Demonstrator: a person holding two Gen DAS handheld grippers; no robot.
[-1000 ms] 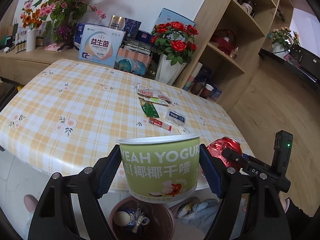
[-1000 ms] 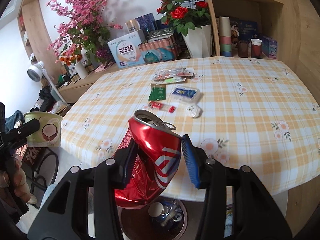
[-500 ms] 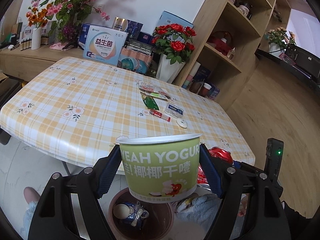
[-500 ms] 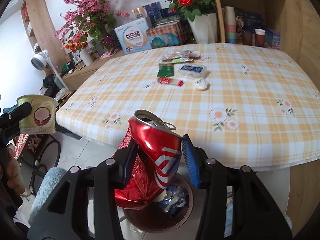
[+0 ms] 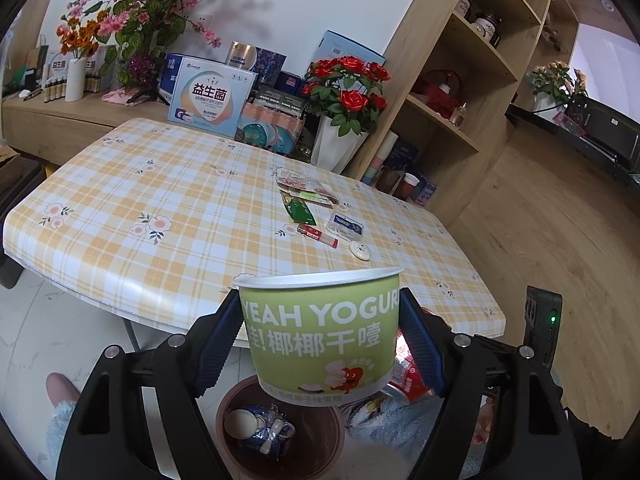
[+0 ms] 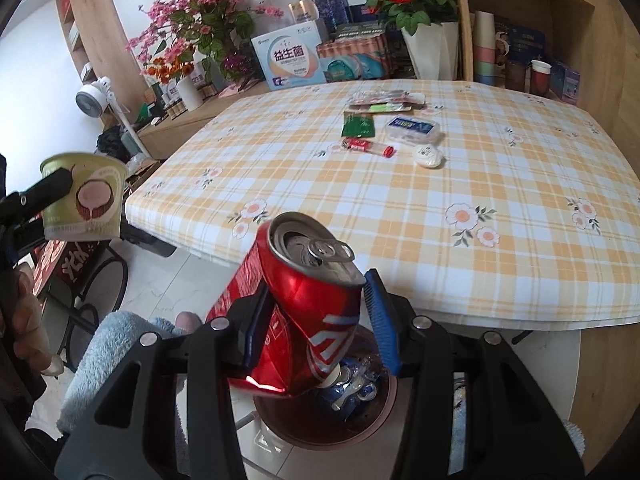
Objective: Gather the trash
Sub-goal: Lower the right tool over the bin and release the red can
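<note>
My left gripper (image 5: 320,328) is shut on a green yogurt cup (image 5: 320,336), held upright over the near side of a brown trash bin (image 5: 280,428) on the floor. From the right wrist view the same cup (image 6: 82,196) hangs at the far left. A dented red soda can (image 6: 300,312) sits tilted in my right gripper (image 6: 316,320), which is shut on it right above the bin (image 6: 324,412). Trash lies inside the bin. On the checked table (image 6: 400,216) lie a green sachet (image 6: 358,124), a red tube (image 6: 368,146), a blister pack (image 6: 412,128) and a white round piece (image 6: 429,156).
Boxes (image 5: 210,98) and a white vase of red roses (image 5: 344,120) stand behind the table, a wooden shelf unit (image 5: 452,92) to the right. A person's fluffy blue sleeves (image 6: 116,344) lie beside the bin. A white fan (image 6: 98,98) stands at the far left.
Both grippers drew back from the table edge with their loads and now hang over the bin. The can has sunk a little. Neither grip has changed.
</note>
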